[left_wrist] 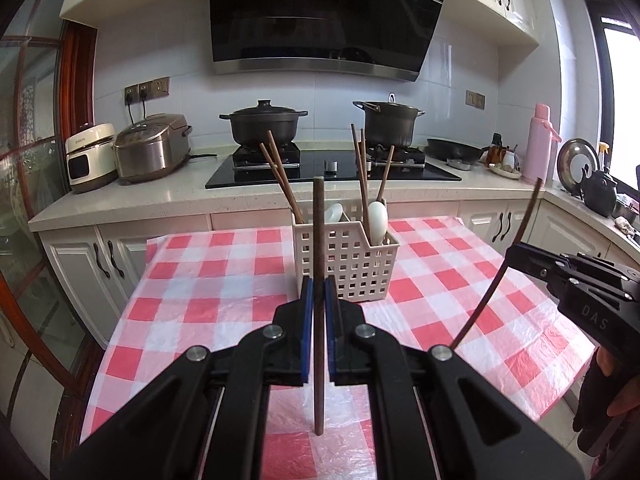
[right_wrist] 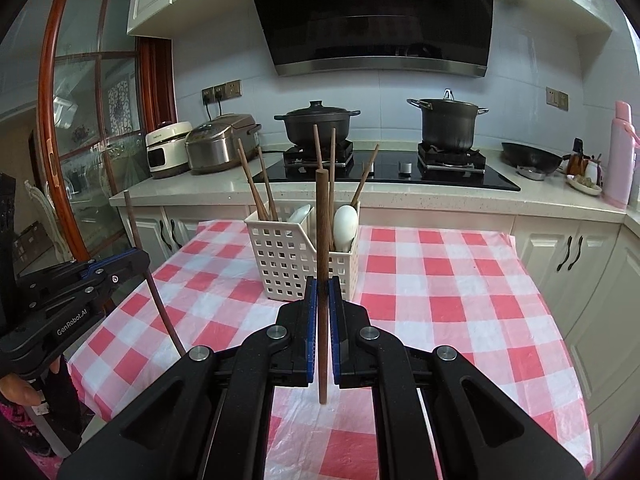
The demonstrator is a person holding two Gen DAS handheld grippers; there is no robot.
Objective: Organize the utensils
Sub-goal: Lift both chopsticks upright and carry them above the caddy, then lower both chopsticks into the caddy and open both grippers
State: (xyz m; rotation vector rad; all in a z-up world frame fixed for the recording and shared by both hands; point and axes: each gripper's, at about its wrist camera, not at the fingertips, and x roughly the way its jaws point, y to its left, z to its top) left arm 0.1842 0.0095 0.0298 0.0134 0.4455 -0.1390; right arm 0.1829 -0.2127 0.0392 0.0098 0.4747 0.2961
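Utensils stand in a white slotted caddy (left_wrist: 352, 258) on a table under a red-and-white checked cloth (left_wrist: 224, 280), just ahead of both sets of tongs. Behind the table runs a counter with a black hob (left_wrist: 332, 168), two dark pots (left_wrist: 264, 122) and two rice cookers (left_wrist: 152, 146), well beyond the tongs.

Inside the caddy, two brown chopsticks (left_wrist: 280, 178) lean in the left compartment, more chopsticks (right_wrist: 328, 168) and a white spoon (left_wrist: 377, 218) sit on the right, and another white spoon (left_wrist: 334, 213) lies low in the middle, as far as the lattice lets me see.

Left tongs (left_wrist: 319, 304) are clenched on a dark chopstick (left_wrist: 319, 248), held upright between the blue pads, its ends sticking out above and below. Right tongs (right_wrist: 323, 300) are likewise clenched on a brown chopstick (right_wrist: 322, 240), also upright, directly before the caddy. Each pair shows beside the other, raised above the cloth, with a gloved hand (left_wrist: 600, 412) gripping the right handle.
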